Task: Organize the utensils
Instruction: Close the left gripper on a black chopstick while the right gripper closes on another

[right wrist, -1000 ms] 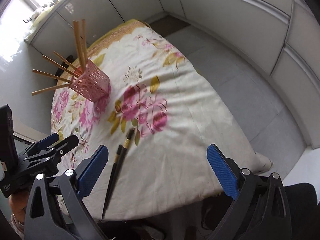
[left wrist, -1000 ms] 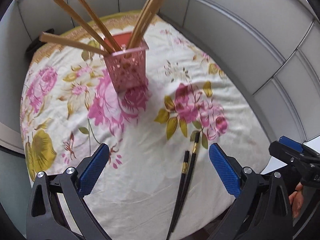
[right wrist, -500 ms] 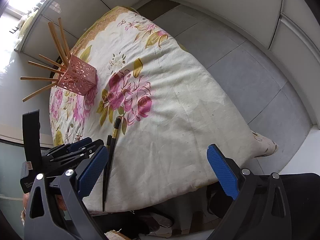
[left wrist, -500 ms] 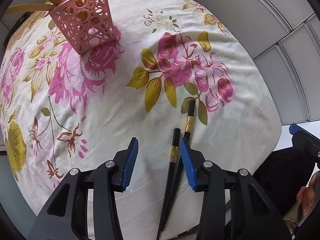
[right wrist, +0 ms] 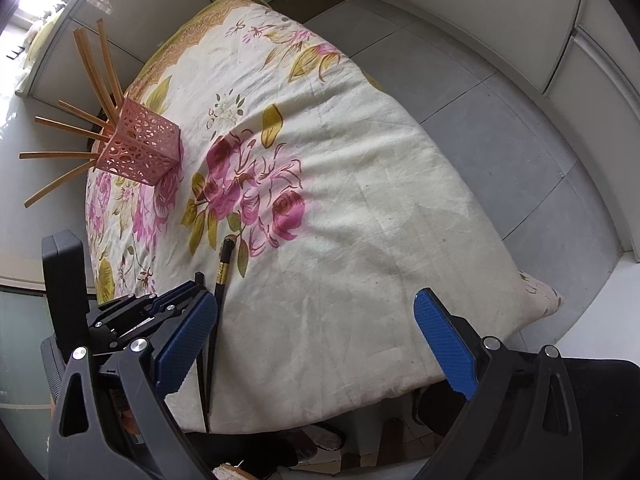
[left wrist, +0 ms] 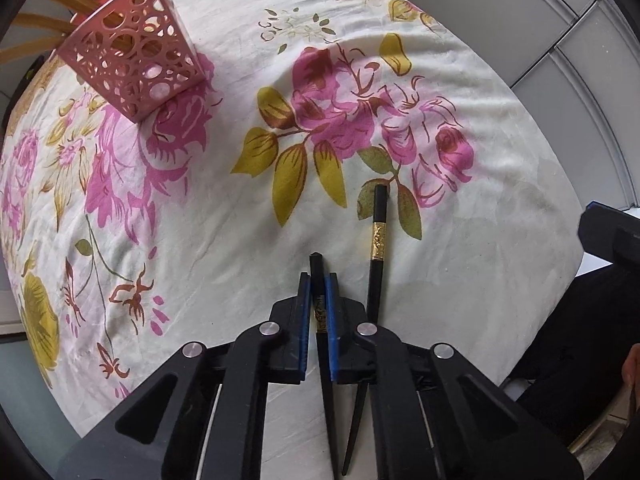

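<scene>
a: what does the left gripper (left wrist: 319,316) have?
b: its blue pads (left wrist: 305,320) are pressed narrow onto one black chopstick (left wrist: 316,270), whose blunt end pokes out past the tips toward 12 o'clock. the thin end runs back under the gripper toward 6.

a: and the other one?
b: the second black chopstick (left wrist: 378,236), with a gold band, lies on the floral tablecloth (left wrist: 224,216) just beside the closed tongs, at their 1 o'clock. its tip crosses near the held one at the cloth's near edge.

a: the right gripper (right wrist: 316,340)?
b: spread wide and holding nothing, above the cloth's near edge. the left gripper sits at its 9 o'clock.

a: where do the utensils belong?
b: the pink perforated holder (left wrist: 132,62) stands at 10 o'clock, well apart from the black pair, with wooden chopsticks (right wrist: 90,72) fanning out of it.
</scene>
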Tool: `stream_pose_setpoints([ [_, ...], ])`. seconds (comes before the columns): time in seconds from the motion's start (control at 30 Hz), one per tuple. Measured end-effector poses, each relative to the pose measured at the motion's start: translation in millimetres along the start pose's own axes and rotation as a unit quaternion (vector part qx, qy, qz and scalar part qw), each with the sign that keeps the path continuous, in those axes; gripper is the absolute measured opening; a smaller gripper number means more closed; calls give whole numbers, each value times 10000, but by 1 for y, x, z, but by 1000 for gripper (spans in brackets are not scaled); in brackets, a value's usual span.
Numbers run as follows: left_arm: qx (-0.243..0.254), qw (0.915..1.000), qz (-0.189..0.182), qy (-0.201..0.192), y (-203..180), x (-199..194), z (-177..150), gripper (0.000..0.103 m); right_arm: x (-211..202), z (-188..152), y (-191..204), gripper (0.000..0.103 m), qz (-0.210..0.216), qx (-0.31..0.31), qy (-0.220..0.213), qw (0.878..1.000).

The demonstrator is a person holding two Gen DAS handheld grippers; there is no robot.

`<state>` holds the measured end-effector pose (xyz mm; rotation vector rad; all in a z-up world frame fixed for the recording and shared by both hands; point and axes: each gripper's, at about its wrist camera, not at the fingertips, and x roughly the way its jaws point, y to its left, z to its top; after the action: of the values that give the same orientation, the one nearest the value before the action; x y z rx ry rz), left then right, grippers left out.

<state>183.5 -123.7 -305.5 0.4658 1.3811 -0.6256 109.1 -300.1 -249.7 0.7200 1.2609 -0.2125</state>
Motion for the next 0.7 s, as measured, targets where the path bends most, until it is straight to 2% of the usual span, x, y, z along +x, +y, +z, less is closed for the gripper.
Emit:
stream_pose_setpoints([
  [0.07,-146,9998,-53,-77,13,-1,-3,6,10,5,14,96,-87,-132,87,9998],
  [0.17,-337,9993,-50,-151,30,-3,-9,6,28,11,40,87,-279,-360,179,9988],
  [0.23,-418,9989,55,-196,40,-4,-13,6,43,15,58,77,-488,-580,288,9967],
  [0.33,-494,9980,303,-270,54,-6,-20,6,63,17,76,75,-750,-707,378,9940],
  [0.6,-740,9945,548,-493,86,-12,-33,6,93,13,119,74,-1215,-1122,405,9854],
  [0.67,-824,9936,531,-567,91,-15,-35,6,95,11,126,67,-1388,-1194,270,9827],
  [0.7,-843,9930,570,-604,95,-18,-38,6,95,9,130,54,-1539,-1281,165,9796],
])
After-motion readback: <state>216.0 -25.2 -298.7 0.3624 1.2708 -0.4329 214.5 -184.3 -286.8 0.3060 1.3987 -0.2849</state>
